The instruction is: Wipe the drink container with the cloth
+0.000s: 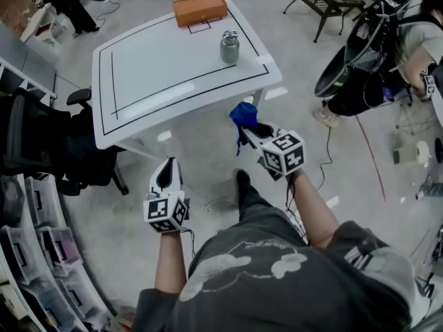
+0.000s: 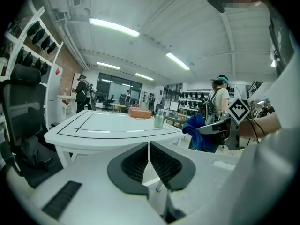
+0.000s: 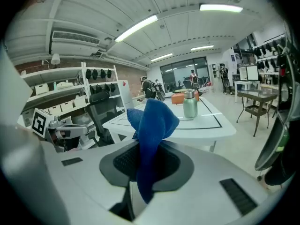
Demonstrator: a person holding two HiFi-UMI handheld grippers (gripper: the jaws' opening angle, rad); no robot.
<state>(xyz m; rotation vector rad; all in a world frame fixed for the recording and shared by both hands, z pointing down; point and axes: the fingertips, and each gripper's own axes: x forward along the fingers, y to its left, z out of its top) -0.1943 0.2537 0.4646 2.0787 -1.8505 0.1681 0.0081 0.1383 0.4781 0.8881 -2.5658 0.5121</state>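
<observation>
Grey printed shirt fabric (image 1: 277, 282) fills the bottom of the head view and hides the person's legs except for one dark shoe. Both bare forearms reach forward from it, each ending in a white cube with black square markers.

Ahead of the left cube, the left gripper (image 1: 168, 166) has its ribbed dark pads pressed together with nothing between them; its own view shows only a thin seam where they meet (image 2: 149, 161).

Ahead and to the right of it, the right gripper (image 1: 253, 133) pinches the cloth (image 1: 242, 115), a soft blue fuzzy fabric. In the right gripper view the cloth (image 3: 152, 125) stands up out of the pads in a folded peak, and its lower part is swallowed between them, so its full size cannot be told.

Well beyond both grippers, across the near edge of the white table (image 1: 159, 81), stands the drink container (image 1: 229, 47). It is upright and apart from the cloth: a squat grey-green metal cylinder with a silvery cap and a loop on top. Any print on it is too small to read.

Farther along the table from the grippers lies a flat orange box (image 1: 200, 9) beside a small black outlined rectangle. Black lines border the tabletop.

Left of the left gripper, a black office chair (image 1: 41, 137) is cut off by the frame edge.
</observation>
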